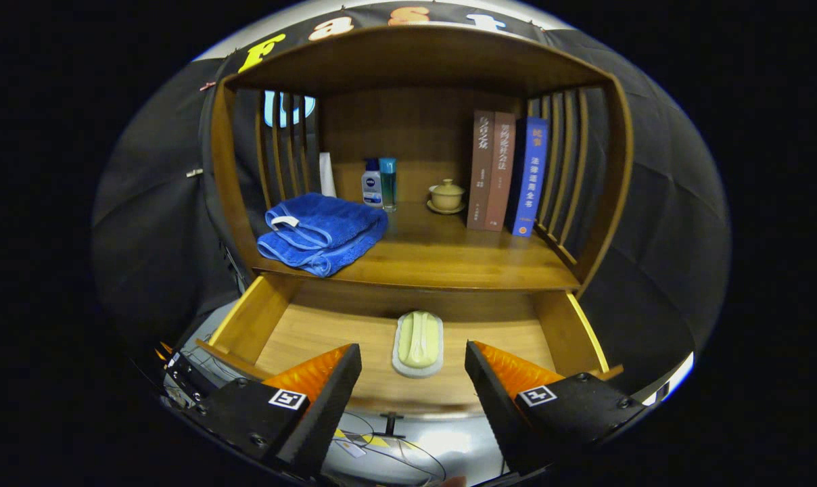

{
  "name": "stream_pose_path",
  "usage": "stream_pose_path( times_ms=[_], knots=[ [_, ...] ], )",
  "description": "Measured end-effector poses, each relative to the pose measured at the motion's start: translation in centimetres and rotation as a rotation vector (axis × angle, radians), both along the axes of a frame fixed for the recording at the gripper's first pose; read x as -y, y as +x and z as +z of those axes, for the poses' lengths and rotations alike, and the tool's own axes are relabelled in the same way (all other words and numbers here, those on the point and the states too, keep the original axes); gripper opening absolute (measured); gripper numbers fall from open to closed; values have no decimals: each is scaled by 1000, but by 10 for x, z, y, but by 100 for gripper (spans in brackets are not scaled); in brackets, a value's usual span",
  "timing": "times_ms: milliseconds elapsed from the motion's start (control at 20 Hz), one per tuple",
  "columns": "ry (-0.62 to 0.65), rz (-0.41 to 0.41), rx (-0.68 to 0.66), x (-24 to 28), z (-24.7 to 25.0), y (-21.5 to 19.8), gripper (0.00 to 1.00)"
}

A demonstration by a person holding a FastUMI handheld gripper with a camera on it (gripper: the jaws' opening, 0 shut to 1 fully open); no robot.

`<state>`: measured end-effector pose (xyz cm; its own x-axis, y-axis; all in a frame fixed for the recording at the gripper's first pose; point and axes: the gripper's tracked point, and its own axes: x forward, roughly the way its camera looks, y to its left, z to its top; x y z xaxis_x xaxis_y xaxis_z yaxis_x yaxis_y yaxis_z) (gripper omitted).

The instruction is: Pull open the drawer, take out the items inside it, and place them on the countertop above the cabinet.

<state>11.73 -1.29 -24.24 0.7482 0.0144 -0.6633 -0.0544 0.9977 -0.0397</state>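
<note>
Drawer open, soap dish waiting inside.
The tool (pixel 413 368) hangs with fingers spread wide and empty at lower centre of the frame; the soap dish (pixel 418 343) lies in the drawer (pixel 314 331) between and just beyond them. Descending straight over the dish's narrow sides should suit, then lifting to the bench (pixel 449 260).

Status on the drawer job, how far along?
Done: drawer is pulled open. In hand: nothing; gripper hangs open above the drawer, fingers either side of the soap dish lying inside. Left: grasp the dish and set it on the countertop.
</note>
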Motion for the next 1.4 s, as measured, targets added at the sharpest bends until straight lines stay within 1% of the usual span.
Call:
stream_pose_path(
  times_ms=[200,250,400,500,550,650,750,850,900,950,1100,1400],
  knots=[
    [12,-40,-169,2,-47,36,98],
    [1,-47,-201,6,-58,41,97],
    [-14,-69,-285,10,-89,51,97],
    [-25,-96,-328,17,-108,54,89],
    [-16,-110,-349,18,-116,55,83],
    [0,-132,-394,18,-129,55,78],
    [6,-153,-428,19,-141,50,55],
    [4,-135,-415,19,-143,56,47],
    [15,-161,-398,21,-140,61,49],
    [26,-170,-411,19,-139,56,25],
    [16,-160,-414,21,-137,54,25],
    [99,-171,-447,2,-101,28,25]
  ],
)
